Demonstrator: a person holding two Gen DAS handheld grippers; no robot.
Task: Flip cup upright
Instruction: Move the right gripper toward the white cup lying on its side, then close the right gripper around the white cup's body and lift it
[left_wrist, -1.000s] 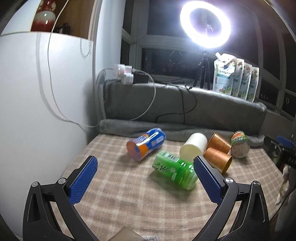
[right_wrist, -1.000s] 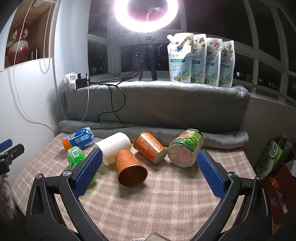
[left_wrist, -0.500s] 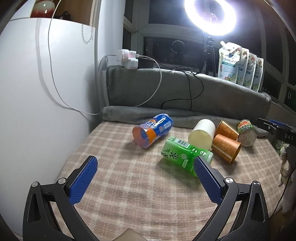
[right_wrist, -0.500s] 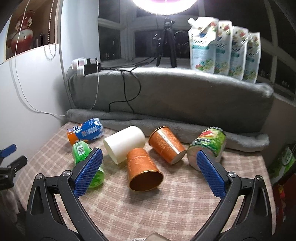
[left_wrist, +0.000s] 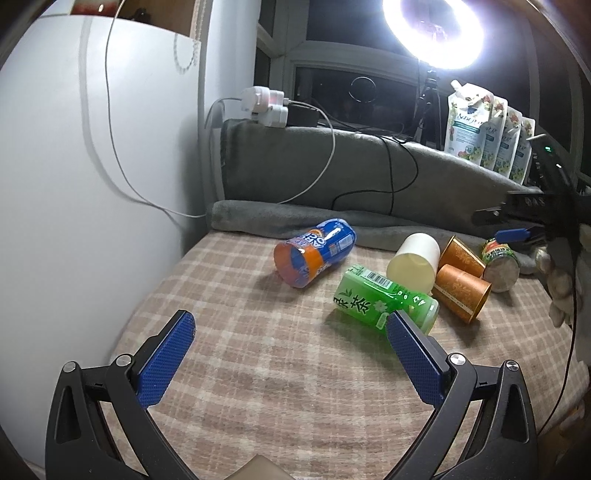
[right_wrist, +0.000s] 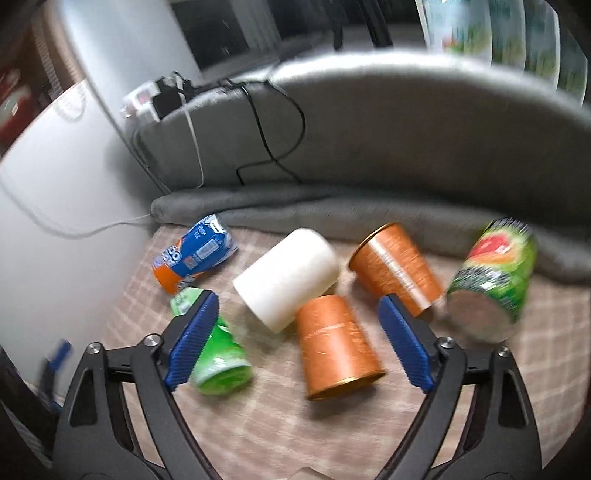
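- Right gripper: blue-padded jaws spread wide, nothing held, hanging over the near orange paper cup, which lies on its side with its mouth facing the camera, between the two pads in view.
- Left gripper: jaws also wide apart and empty, low over bare checked cloth, well short of the cups.
- That cup touches the white cylinder cup; a second orange cup sits just behind.
- Green bottle lies by the right gripper's left pad; the right view is blurry.
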